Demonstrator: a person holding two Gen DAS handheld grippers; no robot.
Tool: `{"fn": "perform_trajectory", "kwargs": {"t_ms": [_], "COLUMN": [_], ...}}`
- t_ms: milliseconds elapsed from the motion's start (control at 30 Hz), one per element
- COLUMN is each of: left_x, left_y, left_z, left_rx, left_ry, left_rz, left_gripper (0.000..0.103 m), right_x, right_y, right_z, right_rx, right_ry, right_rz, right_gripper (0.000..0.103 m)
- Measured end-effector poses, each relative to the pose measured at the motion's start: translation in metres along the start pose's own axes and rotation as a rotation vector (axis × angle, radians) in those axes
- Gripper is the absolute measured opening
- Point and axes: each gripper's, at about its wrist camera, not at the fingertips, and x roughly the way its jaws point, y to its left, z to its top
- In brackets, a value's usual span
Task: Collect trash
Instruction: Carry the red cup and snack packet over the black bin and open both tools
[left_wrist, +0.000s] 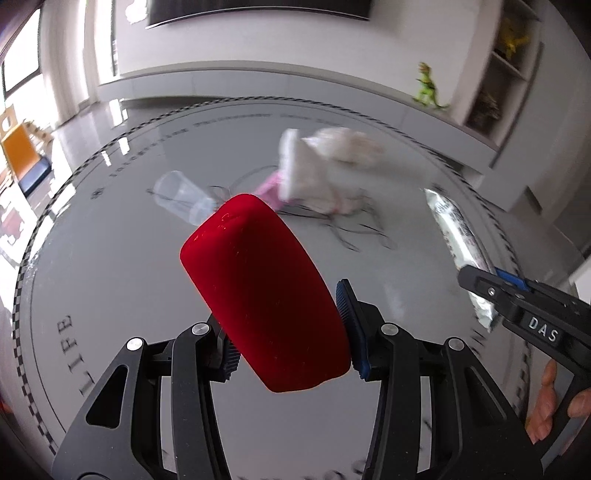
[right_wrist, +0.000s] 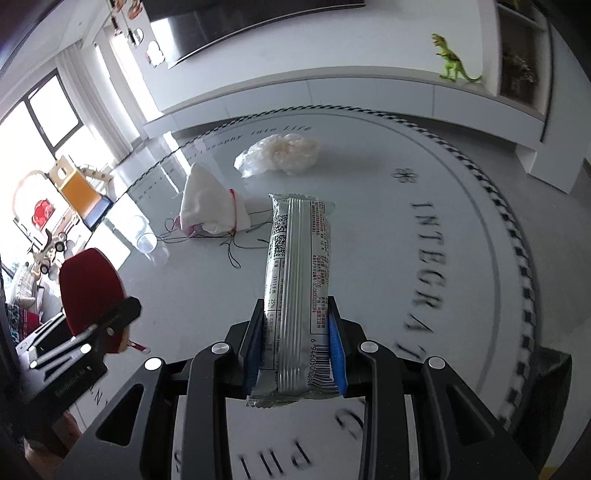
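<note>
Trash lies across the round grey table (right_wrist: 369, 206): a crumpled plastic bag (right_wrist: 280, 155), a white cloth bundle (right_wrist: 207, 206) among thin dark wires (right_wrist: 232, 247), and a clear cup (right_wrist: 146, 236). Left gripper (left_wrist: 288, 328) clamps a red velvet box (left_wrist: 262, 291) between its fingers, above the table. Right gripper (right_wrist: 297, 350) grips a silver snack wrapper (right_wrist: 299, 280), which sticks out forward.

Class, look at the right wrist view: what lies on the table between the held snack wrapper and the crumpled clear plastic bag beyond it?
Nothing: in the right wrist view, bare grey table separates the snack wrapper in the right gripper from the crumpled clear plastic bag.
</note>
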Motion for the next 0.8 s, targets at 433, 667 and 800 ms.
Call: {"fn": "perform_trajectory", "kwargs": {"t_ms": [433, 667, 800], "left_x": [-0.034, -0.04, -0.041], "left_y": [-0.11, -0.19, -0.232], "left_z": [-0.035, -0.064, -0.078], "left_rx": [0.189, 0.344, 0.427], "left_ry": [0.003, 0.044, 0.065], "left_rz": [-0.152, -0.272, -0.327], "left_gripper": [0.045, 0.045, 0.045], "right_x": [-0.085, -0.129, -0.148], "right_y": [-0.063, -0.107, -0.138], "right_z": [-0.057, -0.095, -0.118], "right_rx": [0.105, 0.162, 0.208], "right_ry": [-0.096, -0.143, -0.156], "right_rz": [-0.063, -0.183, -0.269], "right_gripper": [0.032, 0.032, 0.032]}}
